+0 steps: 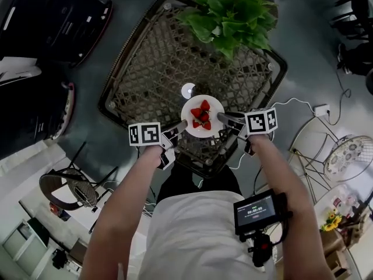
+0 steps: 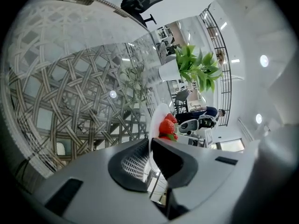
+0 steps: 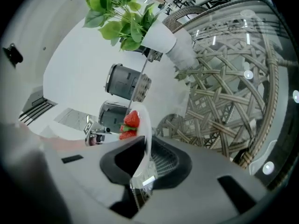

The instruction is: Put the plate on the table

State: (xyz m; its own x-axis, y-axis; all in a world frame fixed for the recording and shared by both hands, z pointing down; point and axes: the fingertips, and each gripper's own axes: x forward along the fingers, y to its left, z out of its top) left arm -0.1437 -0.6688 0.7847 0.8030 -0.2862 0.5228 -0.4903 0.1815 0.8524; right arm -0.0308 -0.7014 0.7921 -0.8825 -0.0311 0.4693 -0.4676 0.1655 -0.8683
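Note:
A white plate (image 1: 191, 108) with several strawberries (image 1: 201, 115) hangs over the near part of the glass-topped wicker table (image 1: 145, 63). My left gripper (image 1: 182, 125) is shut on the plate's left rim, and my right gripper (image 1: 221, 118) is shut on its right rim. In the left gripper view the plate (image 2: 156, 120) shows edge-on between the jaws, with the strawberries (image 2: 167, 126) on it. The right gripper view shows the plate's rim (image 3: 145, 129) pinched between the jaws and a strawberry (image 3: 131, 119) beside it.
A potted green plant (image 1: 233, 13) stands at the table's far edge. A small round white thing (image 1: 187, 90) lies on the glass just beyond the plate. A wire side table (image 1: 344, 156) stands at the right and a round stool (image 1: 73, 188) at the lower left.

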